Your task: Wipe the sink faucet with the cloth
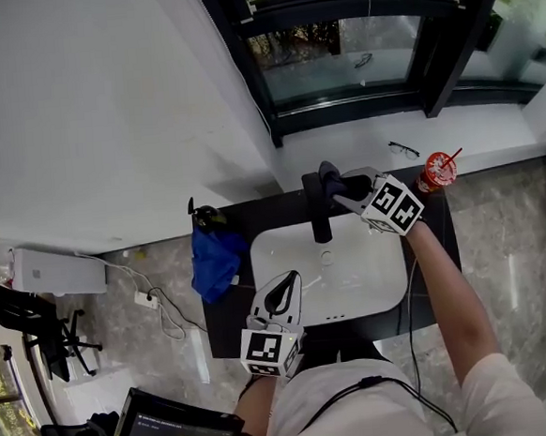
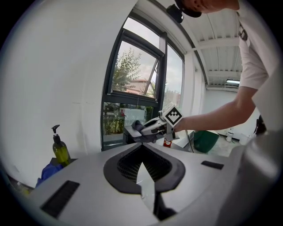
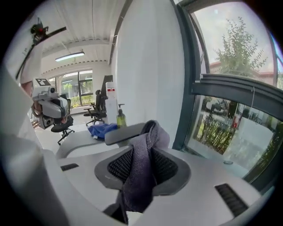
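The cloth [image 3: 140, 172], a dark grey one, is clamped between the jaws of the right gripper [image 1: 342, 195]. Its loose upper end bunches forward past the jaw tips, so fabric rather than hard plastic meets the metal. The right gripper holds it up at the top of the black faucet [image 1: 318, 213], which rises from the back edge of the white sink [image 1: 372, 284]. In the right gripper view the cloth's folded tip lies against the faucet's flat top bar, which I judge to be a wiping stroke on the upper part. The spout and stem below look untouched. The person's arm reaches over the basin's right side, probably to leave the faucet's front free. The left gripper [image 1: 282, 287] has its jaws together on nothing and hovers low over the sink's near rim, well apart from the faucet. It seems parked there out of the way. A blue rag [image 1: 214, 259] and a soap bottle [image 2: 61, 150] sit on the dark counter [image 1: 226, 319] to the left, unused.
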The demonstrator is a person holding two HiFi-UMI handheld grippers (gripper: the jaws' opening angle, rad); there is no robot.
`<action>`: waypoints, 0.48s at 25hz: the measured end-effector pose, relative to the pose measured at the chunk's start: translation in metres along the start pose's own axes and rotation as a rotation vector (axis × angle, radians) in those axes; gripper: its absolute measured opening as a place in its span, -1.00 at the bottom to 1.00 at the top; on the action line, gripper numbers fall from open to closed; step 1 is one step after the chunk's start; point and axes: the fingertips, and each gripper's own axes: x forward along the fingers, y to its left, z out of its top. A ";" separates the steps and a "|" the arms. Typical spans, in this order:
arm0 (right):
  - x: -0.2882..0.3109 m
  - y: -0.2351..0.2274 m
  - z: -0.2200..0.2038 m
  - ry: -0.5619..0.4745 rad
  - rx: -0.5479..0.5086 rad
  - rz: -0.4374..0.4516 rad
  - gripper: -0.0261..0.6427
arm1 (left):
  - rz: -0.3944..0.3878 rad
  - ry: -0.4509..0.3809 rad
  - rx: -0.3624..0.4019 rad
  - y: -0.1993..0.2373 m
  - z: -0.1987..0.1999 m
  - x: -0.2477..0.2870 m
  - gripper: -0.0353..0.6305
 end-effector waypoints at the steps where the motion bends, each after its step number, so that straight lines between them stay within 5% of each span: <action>1: -0.006 -0.001 0.009 -0.027 -0.001 0.001 -0.56 | -0.004 -0.001 0.001 -0.001 0.001 0.000 -0.91; 6: -0.025 -0.024 0.021 -0.128 0.119 -0.048 -0.56 | -0.011 -0.004 0.003 -0.004 0.003 0.001 -0.91; 12: -0.007 -0.040 -0.044 0.055 0.134 -0.147 -0.56 | 0.009 0.003 0.008 0.004 0.001 -0.005 -0.91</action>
